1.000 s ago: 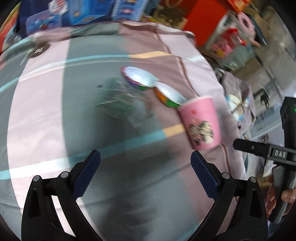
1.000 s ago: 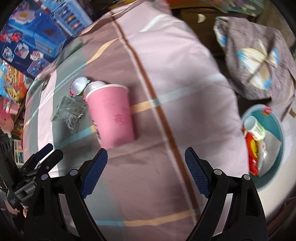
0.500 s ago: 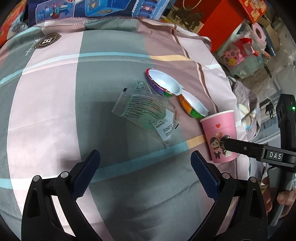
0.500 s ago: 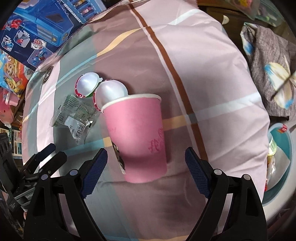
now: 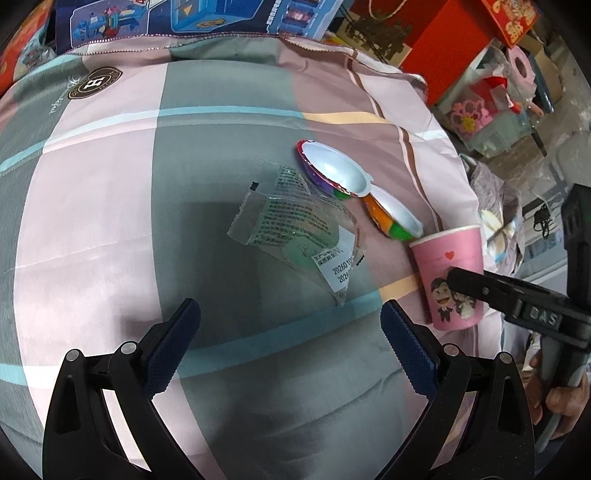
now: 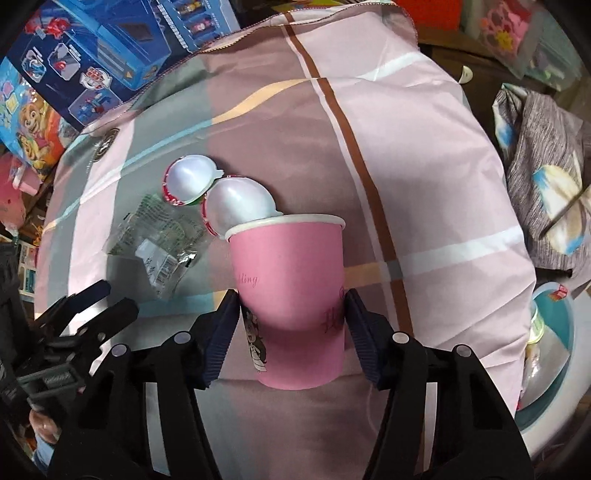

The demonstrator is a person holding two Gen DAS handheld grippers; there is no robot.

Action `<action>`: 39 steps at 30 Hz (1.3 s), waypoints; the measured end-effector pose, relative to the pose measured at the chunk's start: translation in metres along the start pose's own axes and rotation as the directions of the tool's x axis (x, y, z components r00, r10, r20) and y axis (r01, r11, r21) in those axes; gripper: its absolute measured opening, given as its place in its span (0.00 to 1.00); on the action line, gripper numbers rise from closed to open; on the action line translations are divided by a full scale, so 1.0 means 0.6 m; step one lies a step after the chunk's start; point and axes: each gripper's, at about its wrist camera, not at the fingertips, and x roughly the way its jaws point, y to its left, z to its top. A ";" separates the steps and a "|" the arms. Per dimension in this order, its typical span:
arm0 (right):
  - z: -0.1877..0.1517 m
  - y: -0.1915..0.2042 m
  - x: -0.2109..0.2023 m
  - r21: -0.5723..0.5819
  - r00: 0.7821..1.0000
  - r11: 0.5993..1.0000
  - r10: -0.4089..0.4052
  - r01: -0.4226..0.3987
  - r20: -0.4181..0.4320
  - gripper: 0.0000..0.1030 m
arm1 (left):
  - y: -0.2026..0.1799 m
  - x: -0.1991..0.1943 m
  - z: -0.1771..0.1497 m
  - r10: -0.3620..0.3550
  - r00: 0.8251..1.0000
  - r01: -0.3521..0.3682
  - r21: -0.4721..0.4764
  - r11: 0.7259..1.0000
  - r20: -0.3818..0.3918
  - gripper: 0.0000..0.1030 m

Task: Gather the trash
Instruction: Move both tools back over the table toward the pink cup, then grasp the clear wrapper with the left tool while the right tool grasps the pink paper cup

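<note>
A pink paper cup point(image 6: 288, 288) stands upright on the checked cloth point(image 5: 92, 221). My right gripper point(image 6: 291, 299) is closing on it, and both blue pads touch the cup's sides. In the left wrist view the same cup point(image 5: 448, 273) stands at the right with a black finger point(image 5: 491, 288) across it. Two empty white plastic shells point(image 5: 334, 170) point(image 5: 393, 218) lie beside a clear crumpled wrapper point(image 5: 295, 229). My left gripper point(image 5: 289, 310) hangs open just short of the wrapper, with nothing between its fingers.
A teal bin point(image 6: 554, 332) holding trash sits off the cloth's right edge. A grey patterned bag point(image 6: 543, 147) lies beyond it. Blue toy boxes point(image 5: 184, 14) line the far edge and a red box point(image 5: 443, 44) stands at the back right.
My right gripper came over the pink cup and its jaws narrowed onto the cup's sides. The left gripper drifted closer to the wrapper and stayed open.
</note>
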 end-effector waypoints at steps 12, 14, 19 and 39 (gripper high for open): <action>-0.020 -0.047 -0.021 0.060 1.000 0.998 0.007 -0.008 0.012 0.55 | -0.011 0.021 0.031 0.030 0.999 -0.030 0.006 1.000 0.012 0.95; -0.022 -0.054 -0.018 0.070 1.000 0.997 0.015 -0.016 0.008 0.55 | -0.010 0.024 0.036 0.034 0.999 -0.034 0.004 0.999 0.013 0.95; -0.023 -0.057 -0.015 0.077 1.000 0.997 0.021 -0.022 0.010 0.55 | -0.014 0.038 0.051 0.048 0.999 -0.049 0.013 0.999 0.016 0.95; -0.040 -0.054 -0.015 0.095 0.999 0.994 0.041 -0.044 0.026 0.55 | -0.052 0.004 0.013 0.093 0.990 -0.105 0.107 0.989 0.109 0.53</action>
